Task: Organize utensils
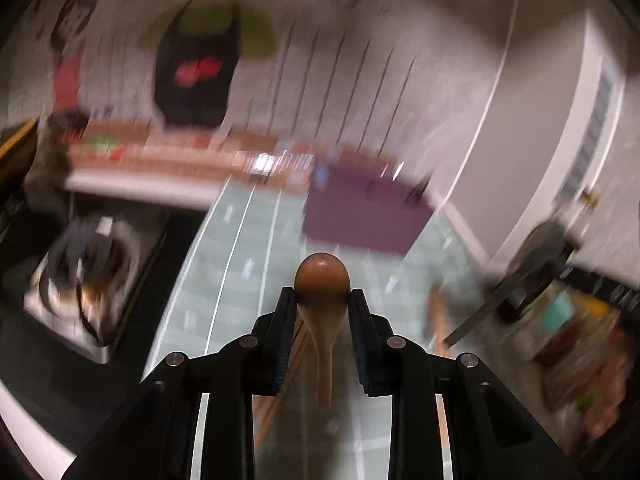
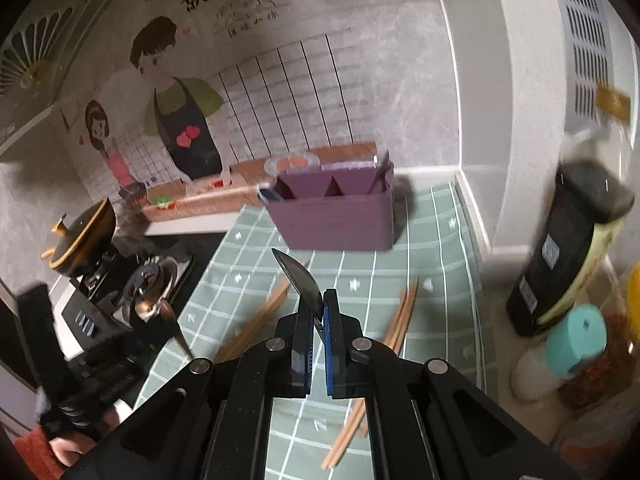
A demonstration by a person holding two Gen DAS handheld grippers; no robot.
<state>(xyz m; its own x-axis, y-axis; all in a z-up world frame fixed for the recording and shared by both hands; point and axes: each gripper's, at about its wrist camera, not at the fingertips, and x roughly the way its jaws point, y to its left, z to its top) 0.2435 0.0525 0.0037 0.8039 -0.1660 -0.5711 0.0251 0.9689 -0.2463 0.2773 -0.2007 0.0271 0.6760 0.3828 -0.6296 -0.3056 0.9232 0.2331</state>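
Note:
My left gripper (image 1: 322, 300) is shut on a brown wooden spoon (image 1: 322, 276); its bowl pokes out past the fingertips, above the green checked cloth (image 1: 240, 280). This view is blurred. A dark knife blade (image 2: 299, 278) slants up and to the left out of my right gripper (image 2: 318, 312), which is shut on it. A purple organizer box (image 2: 332, 216) with dividers stands on the cloth beyond the knife. Wooden chopsticks (image 2: 402, 316) lie loose on the cloth to the right, and another pair (image 2: 256, 324) to the left. At the lower left of the right wrist view the spoon (image 2: 146, 307) shows blurred.
A black stove with a burner (image 2: 156, 276) and a lidded pot (image 2: 84, 236) sits left of the cloth. At the right stand a dark bottle (image 2: 560, 248) and a white bottle with a teal cap (image 2: 568, 348). A hand (image 2: 68, 450) shows at the lower left.

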